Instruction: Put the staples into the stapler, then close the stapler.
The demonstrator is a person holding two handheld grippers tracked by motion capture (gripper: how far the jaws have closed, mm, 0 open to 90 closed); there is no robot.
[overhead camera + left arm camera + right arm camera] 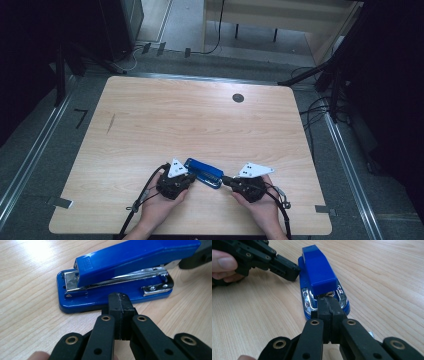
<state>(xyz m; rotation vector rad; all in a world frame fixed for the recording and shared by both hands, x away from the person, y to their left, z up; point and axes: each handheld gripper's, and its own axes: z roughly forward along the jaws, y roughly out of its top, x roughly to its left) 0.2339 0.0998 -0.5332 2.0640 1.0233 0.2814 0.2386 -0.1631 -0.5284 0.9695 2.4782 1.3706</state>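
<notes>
Near the table's (150, 120) front edge, a blue stapler (204, 172) is lying between two hand-held tools. From above, the left gripper (189, 177) and right gripper (226, 180) are flanking it. Each gripper view is revealing closed, empty jaws: the left gripper's tips are meeting the stapler's base along its long side, the right gripper's its metal end.
</notes>
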